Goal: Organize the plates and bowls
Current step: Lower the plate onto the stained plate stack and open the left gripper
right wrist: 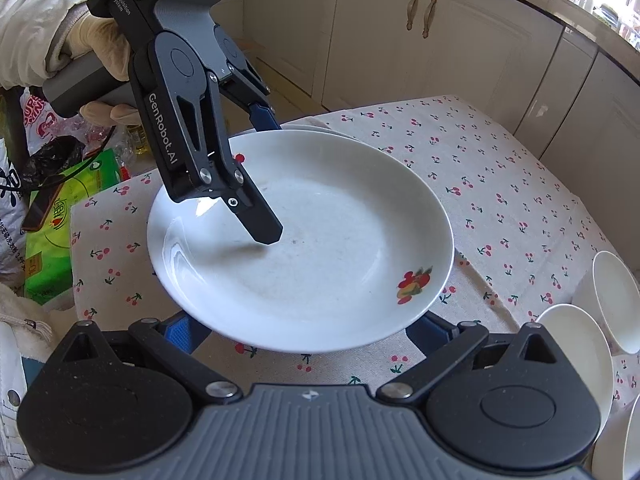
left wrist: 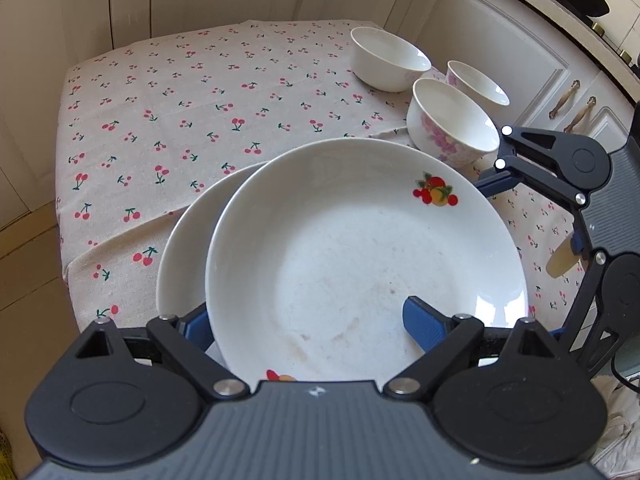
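1. Stacking step: the white round ceramic plate with fruit motifs [left wrist: 340, 240] lies off-centre on a second plain white plate [left wrist: 188, 232], on the cherry-print tablecloth [left wrist: 160, 120].
2. Left gripper [left wrist: 310, 316] gapes wide, straddling the rim without pinching it; right gripper [right wrist: 306, 328] is wide too, holding nothing.
3. Next, probably: square the stack, then nest the white bowls [left wrist: 388, 60].

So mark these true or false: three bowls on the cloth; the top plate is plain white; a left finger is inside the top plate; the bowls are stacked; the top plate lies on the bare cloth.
1. Three bowls stand on the cloth. True.
2. The top plate is plain white. False: it has fruit prints.
3. One finger of the left gripper reaches into the top plate. True.
4. The bowls are stacked. False: they stand side by side.
5. The top plate lies on bare cloth. False: it overlaps a second plate.
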